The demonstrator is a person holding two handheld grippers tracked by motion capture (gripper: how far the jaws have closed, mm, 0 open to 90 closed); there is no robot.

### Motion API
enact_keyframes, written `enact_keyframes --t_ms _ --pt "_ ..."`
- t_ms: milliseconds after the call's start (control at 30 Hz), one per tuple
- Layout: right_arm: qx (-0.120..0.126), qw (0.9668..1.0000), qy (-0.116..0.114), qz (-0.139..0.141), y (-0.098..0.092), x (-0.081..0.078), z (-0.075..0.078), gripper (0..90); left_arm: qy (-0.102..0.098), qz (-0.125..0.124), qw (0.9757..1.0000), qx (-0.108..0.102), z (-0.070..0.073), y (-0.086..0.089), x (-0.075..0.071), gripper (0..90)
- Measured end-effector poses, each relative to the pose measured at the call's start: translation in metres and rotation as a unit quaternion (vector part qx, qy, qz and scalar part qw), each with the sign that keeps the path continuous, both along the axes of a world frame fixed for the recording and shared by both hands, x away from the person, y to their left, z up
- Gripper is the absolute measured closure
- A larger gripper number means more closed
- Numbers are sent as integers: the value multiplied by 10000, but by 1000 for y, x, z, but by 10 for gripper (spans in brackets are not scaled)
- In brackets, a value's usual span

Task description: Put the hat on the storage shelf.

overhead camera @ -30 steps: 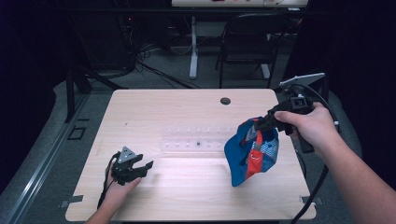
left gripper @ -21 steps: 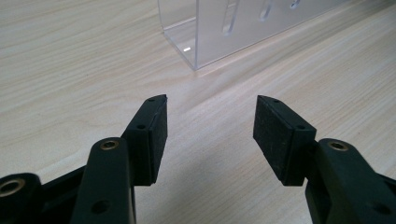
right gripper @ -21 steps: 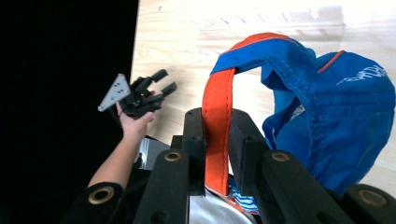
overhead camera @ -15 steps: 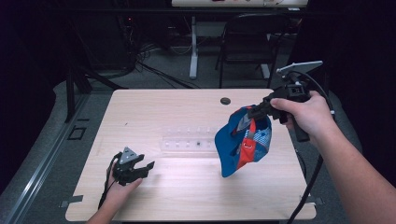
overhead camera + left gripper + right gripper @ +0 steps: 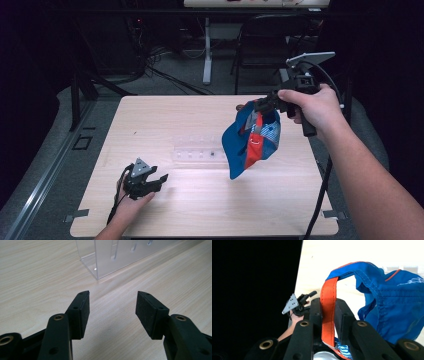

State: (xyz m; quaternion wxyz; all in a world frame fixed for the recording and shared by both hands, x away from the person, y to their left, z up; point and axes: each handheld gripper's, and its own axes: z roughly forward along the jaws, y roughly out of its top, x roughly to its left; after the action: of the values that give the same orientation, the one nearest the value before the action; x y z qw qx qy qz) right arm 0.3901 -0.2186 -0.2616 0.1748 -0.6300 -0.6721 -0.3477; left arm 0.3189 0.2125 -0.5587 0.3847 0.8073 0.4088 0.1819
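A blue cloth bag (image 5: 252, 142) with an orange strap (image 5: 328, 307) hangs in the air above the right half of the table. My right gripper (image 5: 259, 105) is shut on that strap, and the strap runs between its black jaws in the right gripper view. The bag's blue body (image 5: 392, 305) droops to the right of the jaws there. My left gripper (image 5: 159, 180) rests low at the table's front left, open, with bare wood between its pads (image 5: 84, 308). A clear plastic rack (image 5: 120, 255) stands just beyond it.
The clear plastic rack (image 5: 200, 153) lies across the middle of the light wooden table (image 5: 150, 125). A small dark disc (image 5: 240, 106) sits near the far edge. Dark floor, cables and a chair lie beyond the table. A cable (image 5: 320, 190) trails from the right gripper.
My right gripper has lifted the bag higher and moved it leftward, toward the far middle of the table. The left gripper has stayed put.
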Motion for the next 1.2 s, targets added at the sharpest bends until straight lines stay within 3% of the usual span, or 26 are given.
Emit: enact_keyframes --t_ms 233,467,567,800,900,933,1200 --pt "169 9997 -125 -99 12 13 7 781 -28 8 10000 -75 0 -2 -2 456" --pt "304 9991 -196 -215 25 29 6 781 -91 -226 9997 54 2 -11 -6 456" --pt "343 9989 -209 -238 29 33 6 781 -115 -211 9997 -4 2 -12 -7 456" --pt "377 9983 -234 -367 39 45 -1 781 -139 -296 9995 -40 2 -16 -8 461" --pt "330 9988 -224 -290 41 48 -3 781 -143 -338 9993 -40 3 -17 -9 461" --pt "411 9982 -243 -372 42 50 -6 781 -126 -359 9993 -33 3 -18 -9 461" --pt "357 9978 -178 -526 42 59 -22 781 -180 -387 9991 -48 3 -20 -9 463"
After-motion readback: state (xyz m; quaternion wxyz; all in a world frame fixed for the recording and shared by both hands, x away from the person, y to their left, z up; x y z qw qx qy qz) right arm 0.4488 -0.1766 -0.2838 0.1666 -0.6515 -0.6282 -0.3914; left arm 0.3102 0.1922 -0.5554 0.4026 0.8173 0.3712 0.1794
